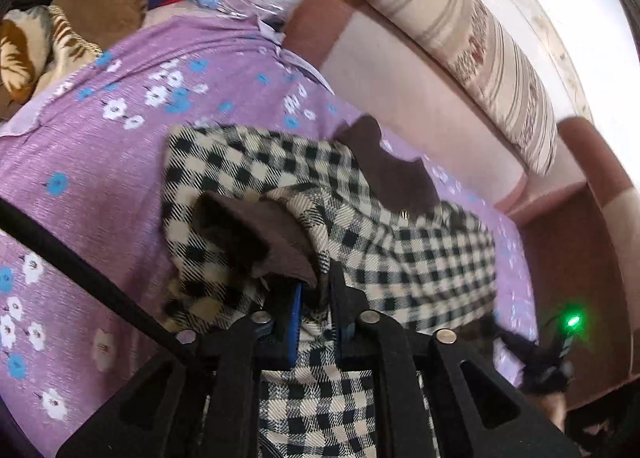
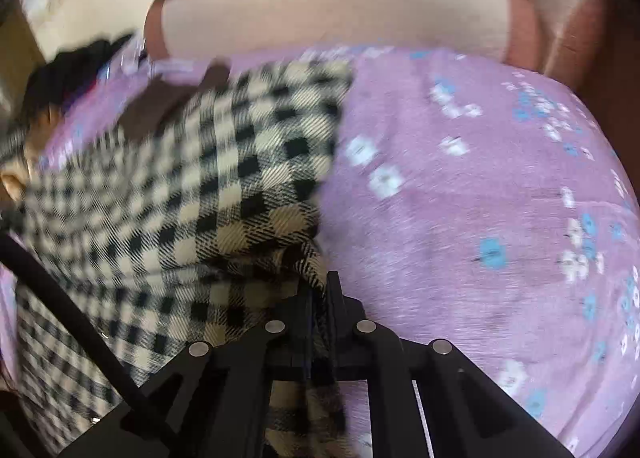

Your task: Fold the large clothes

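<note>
- Two hand-held grippers are pinching the same checked garment (image 1: 320,194), a black-and-cream piece with a brown lining (image 1: 396,174), and it lies mostly on the purple flowered sheet (image 1: 100,162) of the bed.
- The left hand-held gripper (image 1: 314,298) has its jaws pressed onto a bunched edge where checked cloth and brown lining meet; cloth runs down between the fingers toward the camera.
- The right hand-held gripper (image 2: 318,298) is pressed together on a thin edge of the checked garment (image 2: 180,194), at its right border, with bare purple flowered sheet (image 2: 460,198) just beside it.
- Done so far, as I judge it: the garment looks partly doubled over, with the lining turned out in places, so a fold appears under way rather than finished.
- Left to do: the held edges are not yet laid down, the bunched part near the left gripper needs smoothing, and further folds likely remain before it makes a neat packet.
- The right wrist view is blurred, so the exact lie of the layers cannot be told.
- A heap of other clothes (image 1: 92,2) sits at the far end of the bed, seemingly waiting; a striped cushion (image 1: 472,42) lies along the sofa back.
</note>
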Tool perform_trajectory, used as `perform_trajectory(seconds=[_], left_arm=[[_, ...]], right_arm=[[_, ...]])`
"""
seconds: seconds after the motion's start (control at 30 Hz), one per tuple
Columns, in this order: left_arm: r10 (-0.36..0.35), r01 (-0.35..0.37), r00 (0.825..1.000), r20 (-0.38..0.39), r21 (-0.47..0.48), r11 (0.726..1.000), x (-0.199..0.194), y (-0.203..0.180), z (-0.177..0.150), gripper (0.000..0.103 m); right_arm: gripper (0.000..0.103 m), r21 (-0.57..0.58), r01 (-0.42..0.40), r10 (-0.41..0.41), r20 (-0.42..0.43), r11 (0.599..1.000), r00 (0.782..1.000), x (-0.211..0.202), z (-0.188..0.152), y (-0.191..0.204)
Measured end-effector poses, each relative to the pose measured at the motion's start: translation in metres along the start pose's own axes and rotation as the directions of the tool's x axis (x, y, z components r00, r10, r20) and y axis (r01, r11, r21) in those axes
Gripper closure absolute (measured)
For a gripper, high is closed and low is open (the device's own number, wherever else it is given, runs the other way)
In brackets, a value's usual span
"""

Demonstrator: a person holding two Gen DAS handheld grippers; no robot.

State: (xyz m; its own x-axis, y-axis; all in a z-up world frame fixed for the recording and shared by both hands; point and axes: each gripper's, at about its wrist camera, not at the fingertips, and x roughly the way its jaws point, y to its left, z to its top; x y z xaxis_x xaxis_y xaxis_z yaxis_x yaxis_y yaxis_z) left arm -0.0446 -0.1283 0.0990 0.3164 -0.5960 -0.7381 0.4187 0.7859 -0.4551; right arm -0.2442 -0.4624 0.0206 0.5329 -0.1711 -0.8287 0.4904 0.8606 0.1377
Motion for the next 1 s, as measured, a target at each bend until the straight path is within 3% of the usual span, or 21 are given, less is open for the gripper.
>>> perform_trajectory(seconds=[0.13,0.2,0.3,0.37,0.43,0.6,0.63,0.67,0.7,0.77,0.8,0.83,0.9,1.0], left_arm=[[0.145,-0.142,0.988,-0.046,0.064,0.988,0.022,0.0,-0.006,0.088],[0.143,-0.142,0.987,-0.072,0.015,0.99,0.028,0.014,-0.008,0.088],[0.107,-0.108,0.992,-0.063,-0.013,0.994,0.021,0.02,-0.006,0.088],[0.111,-0.11,0.994,-0.02,0.016,0.994,0.012,0.015,-0.003,0.088],[0.121,-0.121,0.993,-0.003,0.034,0.992,0.01,0.012,-0.003,0.088],[0.154,-0.153,0.988,-0.024,0.055,0.987,0.021,0.01,-0.004,0.088],[0.164,-0.162,0.986,-0.025,0.062,0.985,0.023,0.01,-0.005,0.085],[0.172,-0.17,0.985,-0.027,0.068,0.983,0.026,0.01,-0.005,0.083],[0.173,-0.17,0.984,-0.032,0.07,0.983,0.028,0.011,-0.005,0.076],[0.152,-0.149,0.987,-0.043,0.063,0.987,0.03,0.013,-0.004,0.056],[0.131,-0.129,0.991,-0.038,0.05,0.99,0.03,0.014,-0.002,0.043],[0.121,-0.12,0.992,-0.026,0.04,0.992,0.029,0.014,0.0,0.038],[0.148,-0.148,0.989,0.001,0.032,0.989,0.027,0.013,0.002,0.037],[0.195,-0.196,0.98,0.045,0.035,0.98,0.018,0.011,0.002,0.037]], right_arm=[[0.097,0.019,0.025,-0.023,-0.076,1.0,0.997,0.005,-0.009,-0.006],[0.096,0.021,0.032,-0.029,-0.138,0.999,0.99,0.016,-0.013,-0.004],[0.07,0.141,-0.031,0.044,-0.089,0.99,0.995,-0.002,-0.004,-0.019],[0.025,0.241,-0.105,0.098,0.04,0.965,0.994,-0.024,0.006,-0.031],[0.018,0.28,-0.108,0.084,0.096,0.954,0.992,-0.025,0.017,-0.033],[0.019,0.263,-0.13,0.125,0.033,0.956,0.992,0.034,0.061,-0.022],[0.036,0.265,-0.141,0.138,0.028,0.954,0.99,0.047,0.068,-0.021],[0.091,0.259,-0.148,0.148,0.018,0.955,0.989,0.054,0.072,-0.021],[0.098,0.244,-0.145,0.148,0.004,0.959,0.989,0.059,0.076,-0.019],[0.098,0.22,-0.148,0.138,0.059,0.964,0.989,0.049,0.076,-0.022],[0.099,0.199,-0.113,0.099,0.079,0.973,0.992,0.046,0.075,-0.023],[0.099,0.194,-0.053,0.042,0.06,0.98,0.997,0.053,0.071,-0.024],[0.099,0.195,-0.016,0.015,0.007,0.981,1.0,0.07,0.065,-0.025],[0.093,0.151,0.012,-0.018,0.04,0.989,0.999,0.052,0.068,-0.014]])
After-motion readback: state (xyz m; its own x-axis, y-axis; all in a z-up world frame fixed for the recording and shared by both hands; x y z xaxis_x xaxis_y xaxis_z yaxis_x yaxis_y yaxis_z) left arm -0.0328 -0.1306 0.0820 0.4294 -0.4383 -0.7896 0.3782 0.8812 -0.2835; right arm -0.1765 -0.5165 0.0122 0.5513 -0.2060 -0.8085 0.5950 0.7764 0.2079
